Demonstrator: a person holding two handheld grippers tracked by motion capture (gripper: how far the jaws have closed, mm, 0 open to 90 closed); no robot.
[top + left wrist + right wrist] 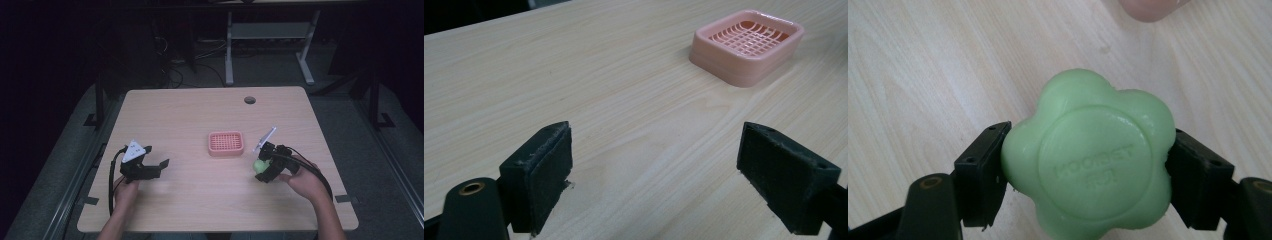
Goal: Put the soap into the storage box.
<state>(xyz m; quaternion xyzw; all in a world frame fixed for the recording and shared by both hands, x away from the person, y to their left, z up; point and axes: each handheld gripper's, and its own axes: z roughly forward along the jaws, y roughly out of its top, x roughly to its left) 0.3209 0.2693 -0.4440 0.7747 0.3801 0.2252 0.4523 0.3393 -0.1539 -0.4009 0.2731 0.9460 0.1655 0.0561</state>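
Left tool: lower left of the high view, jaws spread wide, nothing between them.
Right tool: lower right, jaws clamped on a green piece.
Hands: both enter from the bottom edge.

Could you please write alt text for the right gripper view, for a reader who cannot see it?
A green flower-shaped soap bar with faint embossed lettering is clamped between the two black jaws of the right tongs, seen close up. Beneath it lies a pale wooden table, with a pink edge at the top.
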